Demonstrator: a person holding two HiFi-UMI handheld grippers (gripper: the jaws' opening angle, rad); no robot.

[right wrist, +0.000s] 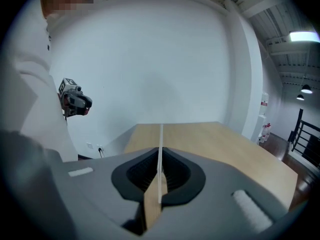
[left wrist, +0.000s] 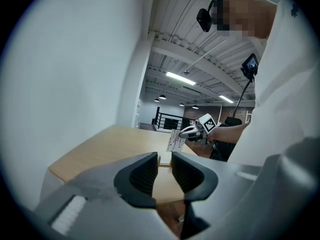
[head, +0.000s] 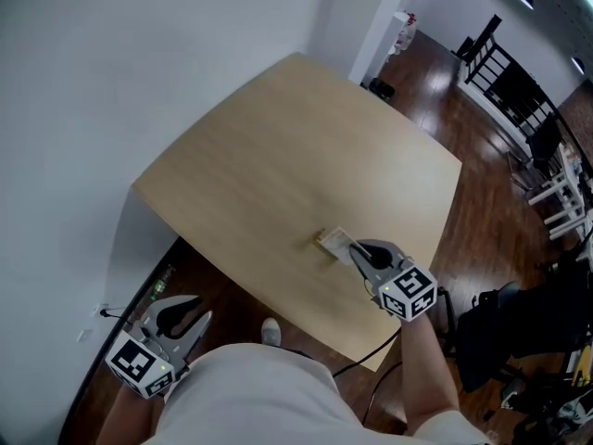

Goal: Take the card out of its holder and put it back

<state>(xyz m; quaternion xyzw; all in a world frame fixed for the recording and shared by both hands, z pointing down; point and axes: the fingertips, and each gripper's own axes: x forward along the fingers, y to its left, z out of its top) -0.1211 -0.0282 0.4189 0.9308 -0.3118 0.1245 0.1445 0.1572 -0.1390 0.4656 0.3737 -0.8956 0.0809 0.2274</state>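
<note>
A small wooden card holder sits on the pale wooden table near its front edge. My right gripper is shut on a white printed card just right of the holder. In the right gripper view the card stands edge-on, pinched between the pads. The left gripper view shows the card held upright a little above the table, with the holder below and left of it. My left gripper hangs low off the table's left side, its jaws slightly apart with nothing between them.
A white wall runs along the table's far and left sides. Dark wooden floor lies to the right, with black railings and chairs beyond. A cable runs under the table's front corner.
</note>
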